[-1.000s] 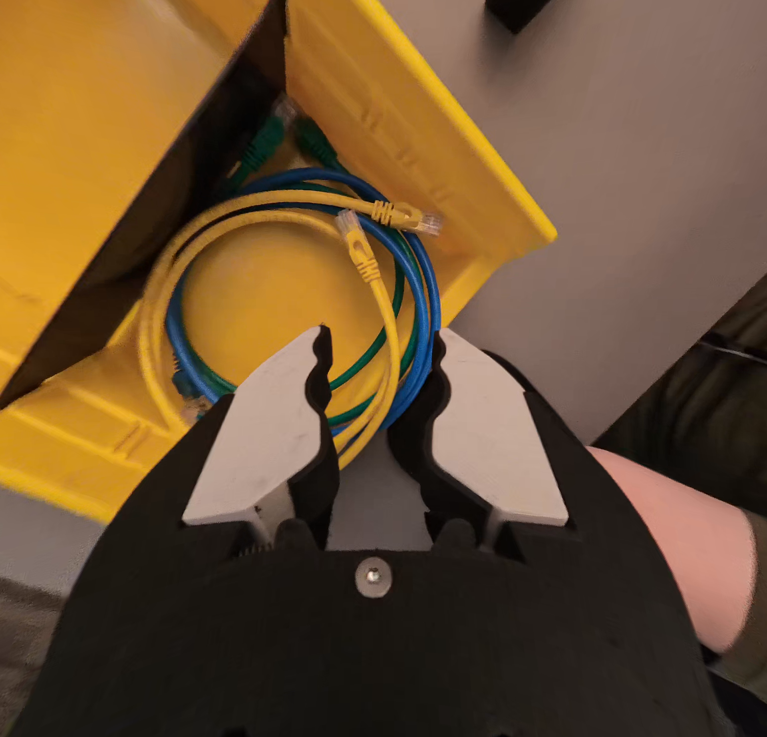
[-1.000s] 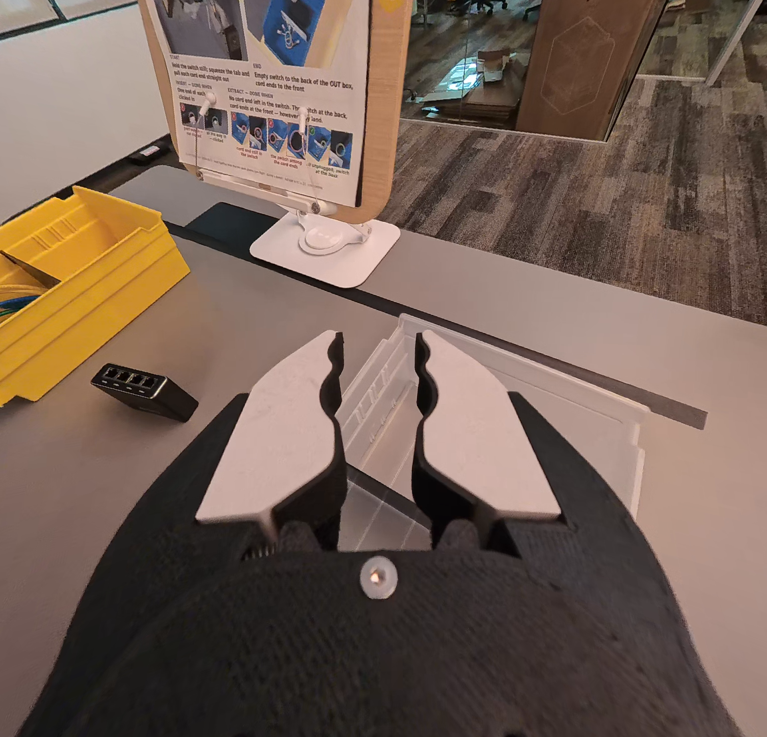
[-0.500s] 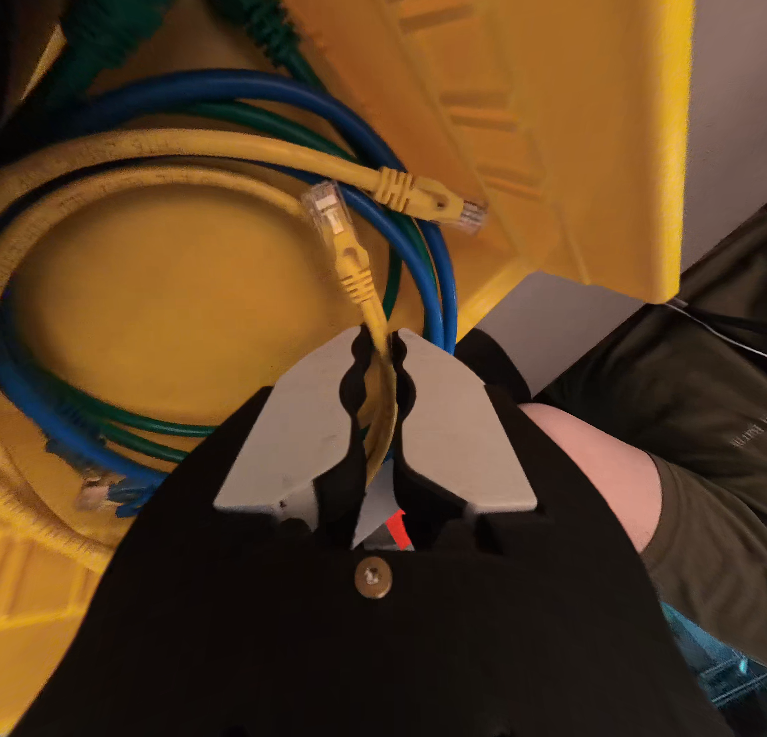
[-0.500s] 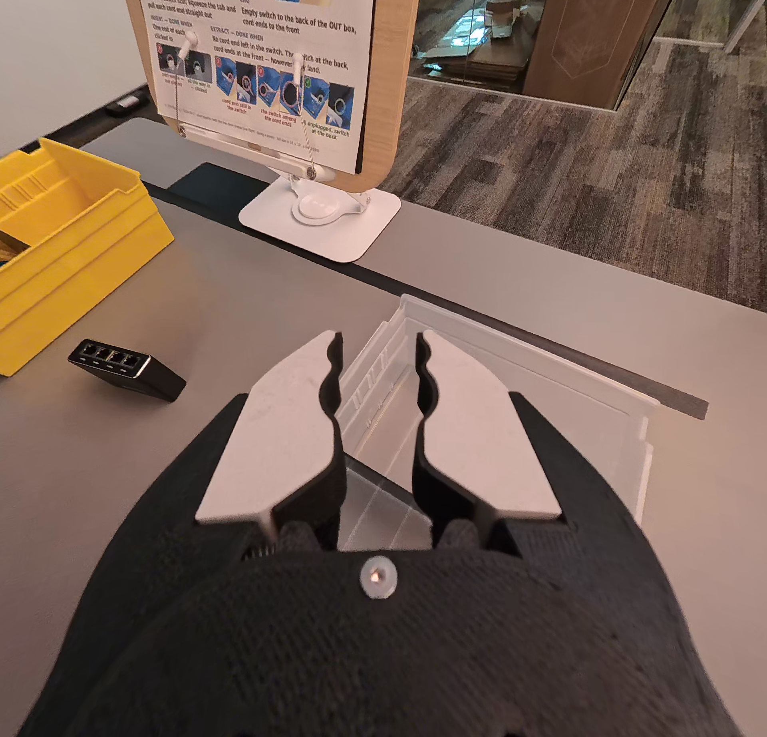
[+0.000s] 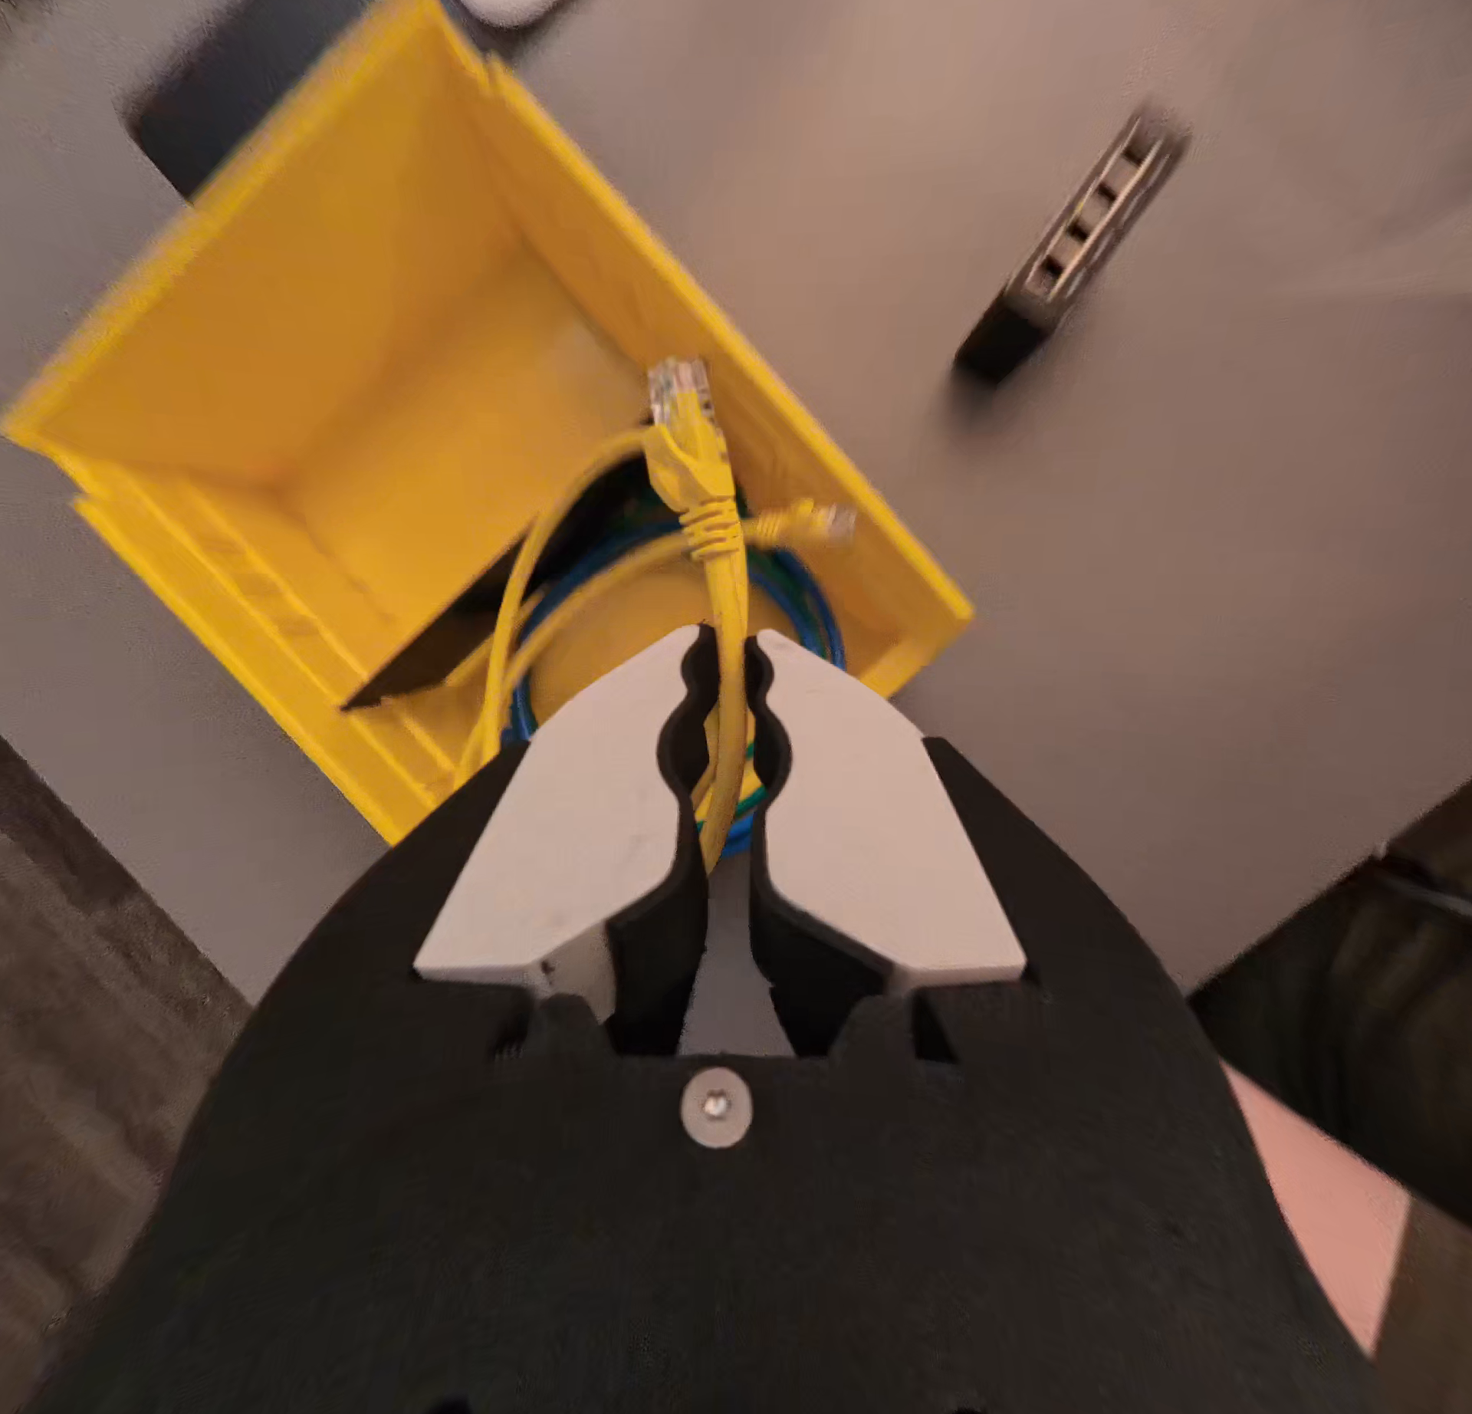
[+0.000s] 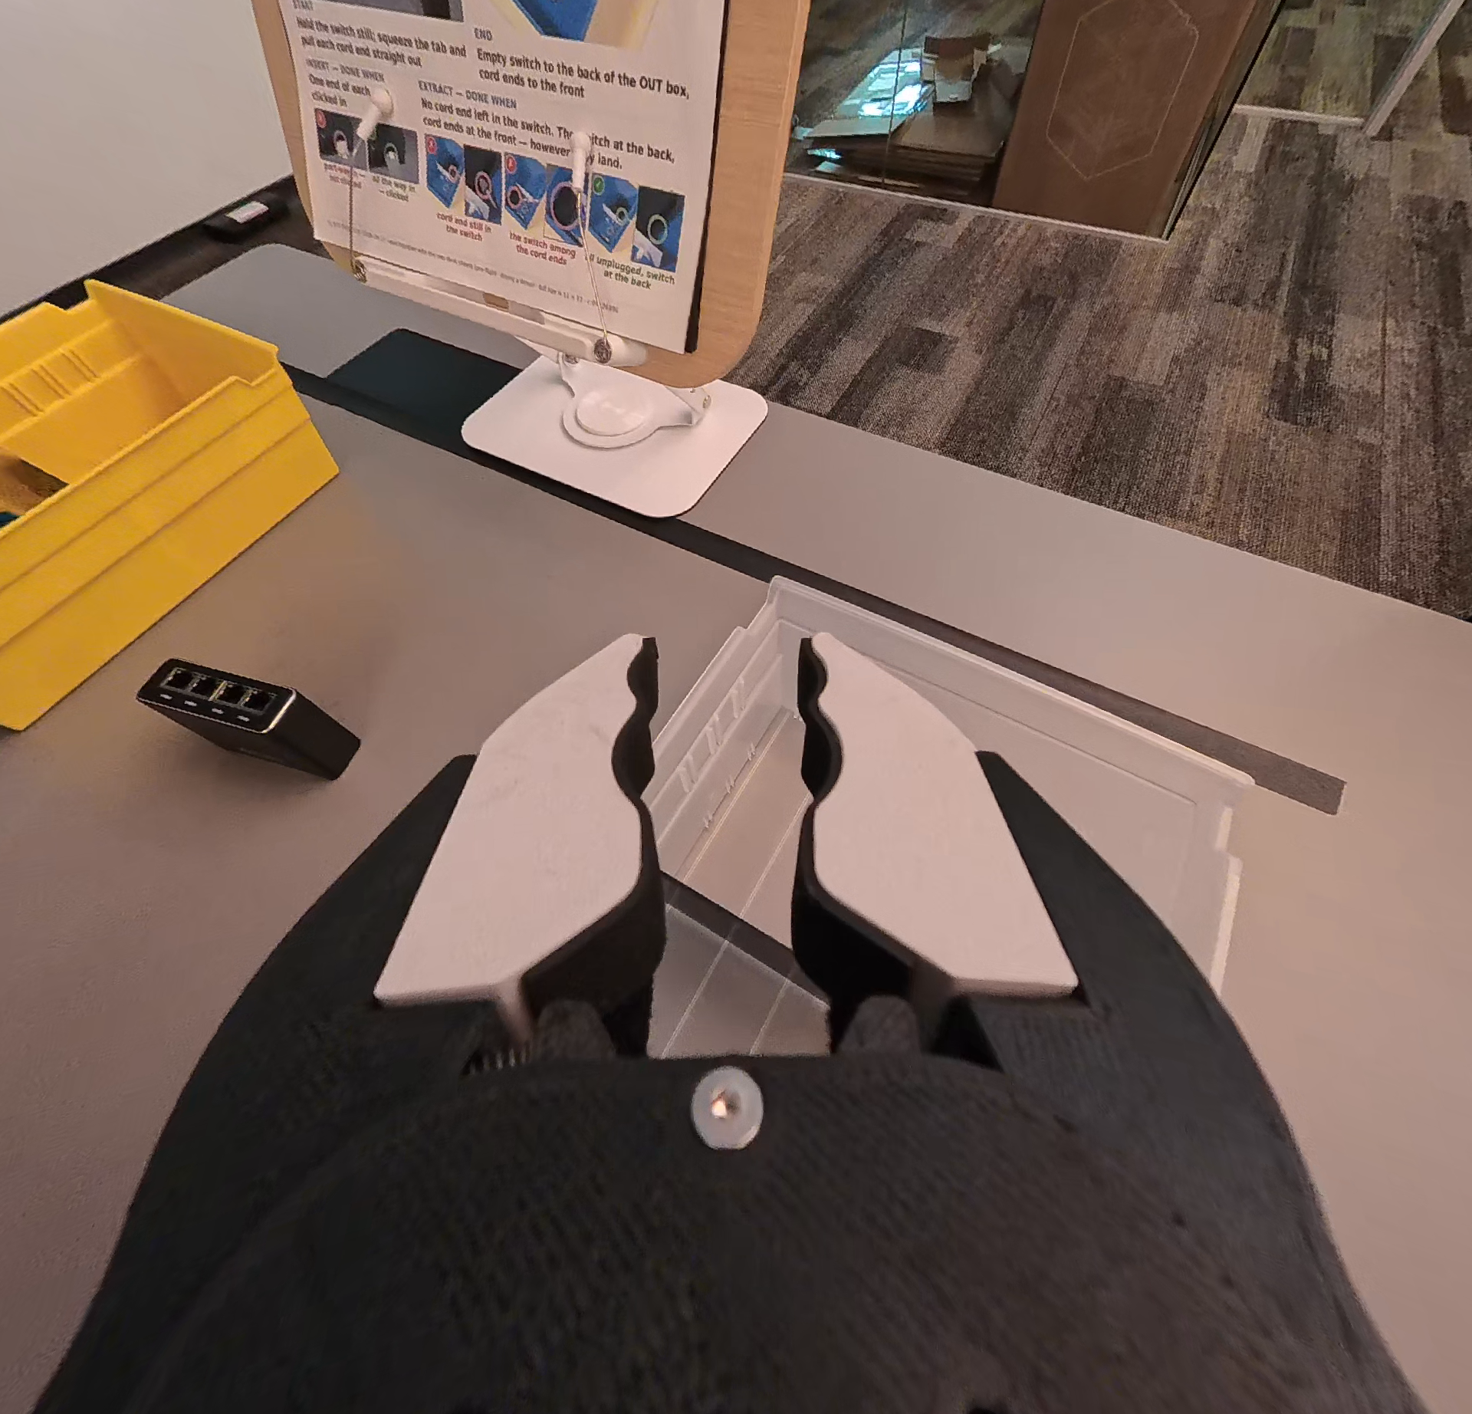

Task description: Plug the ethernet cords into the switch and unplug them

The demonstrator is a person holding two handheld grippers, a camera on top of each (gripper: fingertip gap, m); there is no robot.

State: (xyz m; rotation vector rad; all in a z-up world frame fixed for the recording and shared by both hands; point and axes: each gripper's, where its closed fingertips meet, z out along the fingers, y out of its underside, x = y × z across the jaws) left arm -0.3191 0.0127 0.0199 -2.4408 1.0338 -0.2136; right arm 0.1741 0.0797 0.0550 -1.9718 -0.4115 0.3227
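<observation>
Moved since half a second ago: my left gripper [image 5: 726,636] has lifted out of the yellow bin [image 5: 263,324] with the yellow cord [image 5: 729,603], so the whole bin and the switch [image 5: 1071,248] now show below it; before, only the bin floor filled the left wrist view.
Left grip: clenched on the yellow cord just behind its boot, clear plug [image 5: 677,388] pointing away from me past the fingertips.
Rest of the cord: loops back down into the bin, where a blue cord [image 5: 820,611] and a green one lie coiled, and a second yellow plug [image 5: 812,517] rests by the bin's wall.
Right grip: my right gripper [image 6: 726,643] is released, holding nothing, hovering over the clear tray [image 6: 1115,746] near the table's far edge; it has barely shifted.
Switch: black, lying on the grey table [image 6: 478,595] with its row of ports empty, just beside the bin's long side and left of my right fingers, well apart from the held plug.
Surface: a white stand [image 6: 621,452] with an instruction board [image 6: 510,125] sits at the far edge.
Room: patterned carpet [image 6: 1115,356] beyond the table; a cardboard box [image 6: 1115,77] farther off.
</observation>
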